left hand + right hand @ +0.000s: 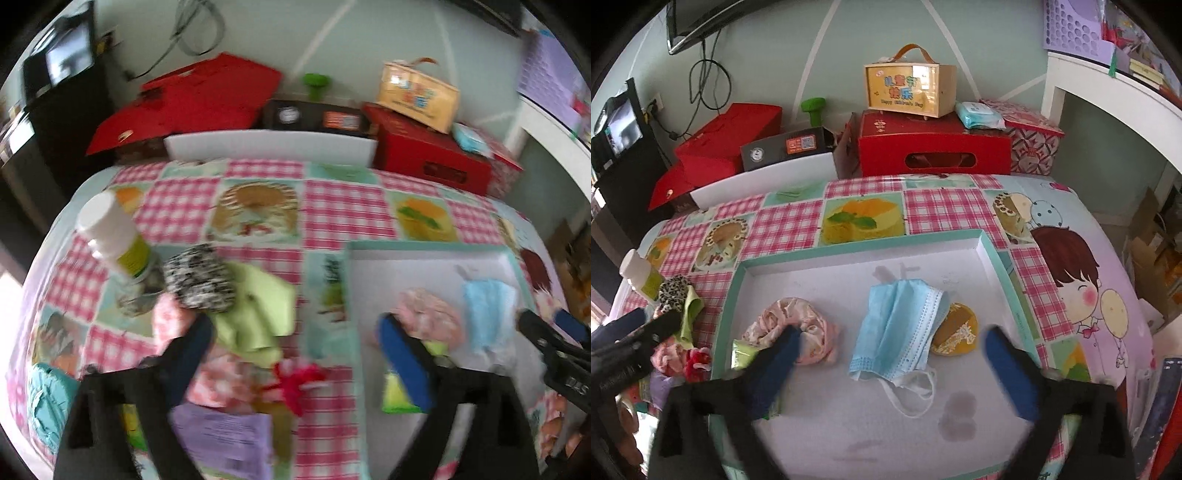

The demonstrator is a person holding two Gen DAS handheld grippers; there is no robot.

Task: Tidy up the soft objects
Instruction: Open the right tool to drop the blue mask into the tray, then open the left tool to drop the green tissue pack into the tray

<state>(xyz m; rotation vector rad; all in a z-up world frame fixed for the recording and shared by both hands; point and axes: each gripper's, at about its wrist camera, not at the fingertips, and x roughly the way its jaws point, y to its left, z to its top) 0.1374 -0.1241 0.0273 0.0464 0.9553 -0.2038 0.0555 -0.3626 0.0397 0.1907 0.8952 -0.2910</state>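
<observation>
Left gripper (pixel 295 345): black angular frame, fingers padded in deep blue. Right gripper (pixel 892 350) matches, black body, blue pads; small white lettering marks the black housings, unreadable.

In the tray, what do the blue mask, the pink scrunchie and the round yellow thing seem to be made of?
Blue mask: thin non-woven fabric, matte, judging by its pleats and white elastic loops. Pink scrunchie: satin-like cloth, slightly shiny, gathered into folds. Round yellow thing: probably a soft pad or sponge with a pale pattern; its material is unclear. The tray looks like cardboard, white inside with a teal rim.
</observation>
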